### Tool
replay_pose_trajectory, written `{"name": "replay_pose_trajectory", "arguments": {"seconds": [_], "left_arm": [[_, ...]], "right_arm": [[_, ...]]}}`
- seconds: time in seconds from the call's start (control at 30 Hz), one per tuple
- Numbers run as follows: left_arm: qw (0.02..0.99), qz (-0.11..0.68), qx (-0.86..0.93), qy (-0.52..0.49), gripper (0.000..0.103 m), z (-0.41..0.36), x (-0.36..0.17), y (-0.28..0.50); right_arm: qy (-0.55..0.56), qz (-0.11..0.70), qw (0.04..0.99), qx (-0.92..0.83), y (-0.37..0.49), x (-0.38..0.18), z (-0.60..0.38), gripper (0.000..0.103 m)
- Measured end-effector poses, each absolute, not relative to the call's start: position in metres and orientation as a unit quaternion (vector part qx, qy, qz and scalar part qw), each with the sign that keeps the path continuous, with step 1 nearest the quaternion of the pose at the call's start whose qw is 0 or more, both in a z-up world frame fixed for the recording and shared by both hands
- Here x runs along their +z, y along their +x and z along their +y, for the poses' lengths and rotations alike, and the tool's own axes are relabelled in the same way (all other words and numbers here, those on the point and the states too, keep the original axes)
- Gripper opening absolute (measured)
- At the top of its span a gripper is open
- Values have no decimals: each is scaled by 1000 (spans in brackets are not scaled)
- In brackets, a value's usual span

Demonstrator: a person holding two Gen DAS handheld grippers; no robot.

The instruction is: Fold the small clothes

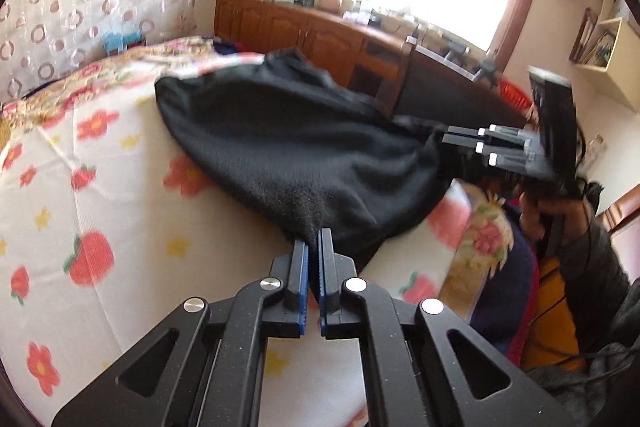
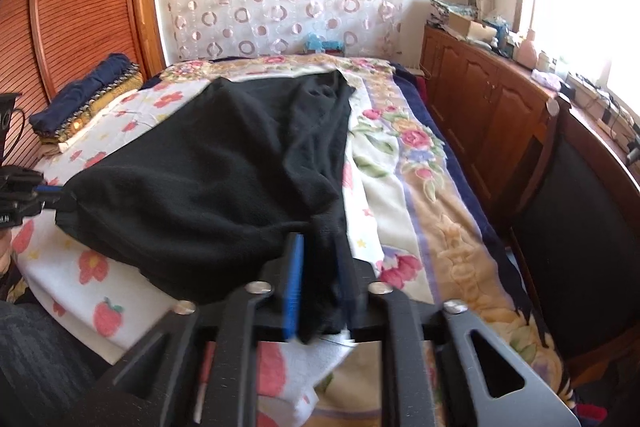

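Observation:
A black fleece garment point(image 1: 280, 139) lies spread on a bed with a flowered sheet point(image 1: 100, 187). My left gripper point(image 1: 314, 239) is shut on the garment's near edge, with cloth pinched between the blue pads. In the right wrist view the left gripper point(image 2: 52, 193) holds the garment point(image 2: 192, 179) at its left corner. My right gripper point(image 2: 320, 243) has its jaws apart, and a fold of the black cloth hangs loosely between them. From the left wrist view the right gripper point(image 1: 444, 143) sits at the garment's far right corner, held by a hand point(image 1: 536, 211).
A stack of folded clothes point(image 2: 88, 95) sits at the bed's far left by a wooden slatted door. A wooden cabinet point(image 2: 480, 99) with clutter on top runs along the right under the window. A dark chair point(image 2: 568, 227) stands beside the bed.

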State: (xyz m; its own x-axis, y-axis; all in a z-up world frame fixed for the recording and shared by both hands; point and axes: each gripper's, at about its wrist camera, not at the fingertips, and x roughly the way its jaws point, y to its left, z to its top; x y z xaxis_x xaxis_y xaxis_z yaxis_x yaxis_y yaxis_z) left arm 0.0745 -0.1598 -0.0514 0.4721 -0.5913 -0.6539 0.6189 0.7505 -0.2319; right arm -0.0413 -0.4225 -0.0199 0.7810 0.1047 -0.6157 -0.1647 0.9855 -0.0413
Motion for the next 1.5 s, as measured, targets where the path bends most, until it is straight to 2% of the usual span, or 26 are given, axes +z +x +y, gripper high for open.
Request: {"name": "replay_pose_trajectory", "arguments": {"seconds": [0.07, 0.17, 0.27, 0.5, 0.8, 1.23, 1.3, 1.4, 1.43, 1.47, 1.5], "left_arm": [[863, 360, -354, 16, 5, -160, -36, 78], [870, 343, -355, 13, 5, -161, -17, 82], [875, 330, -354, 14, 5, -164, -5, 87], [880, 322, -349, 3, 5, -161, -1, 89], [889, 313, -334, -15, 4, -150, 2, 95], [892, 324, -313, -20, 4, -136, -13, 99], [892, 326, -313, -23, 4, -134, -15, 99], [892, 327, -312, -24, 4, -132, -18, 96], [891, 328, -314, -26, 4, -132, -18, 96], [890, 329, -314, -27, 4, -131, -19, 95], [890, 330, -315, -28, 4, -130, -20, 95]], "right_arm": [[-58, 309, 946, 79, -46, -14, -411, 45], [-66, 292, 949, 103, -54, -9, -392, 56], [-73, 285, 946, 134, -61, -12, -371, 62], [-104, 304, 932, 170, -59, -38, -343, 66], [-121, 336, 925, 126, -44, -56, -361, 67], [-122, 359, 914, 146, -39, -56, -369, 67], [-119, 363, 910, 162, -39, -55, -375, 64], [-126, 363, 910, 156, -34, -55, -380, 41], [-126, 363, 910, 155, -32, -54, -382, 22], [-130, 362, 911, 150, -29, -54, -384, 11], [-136, 358, 912, 144, -27, -53, -385, 11]]}}
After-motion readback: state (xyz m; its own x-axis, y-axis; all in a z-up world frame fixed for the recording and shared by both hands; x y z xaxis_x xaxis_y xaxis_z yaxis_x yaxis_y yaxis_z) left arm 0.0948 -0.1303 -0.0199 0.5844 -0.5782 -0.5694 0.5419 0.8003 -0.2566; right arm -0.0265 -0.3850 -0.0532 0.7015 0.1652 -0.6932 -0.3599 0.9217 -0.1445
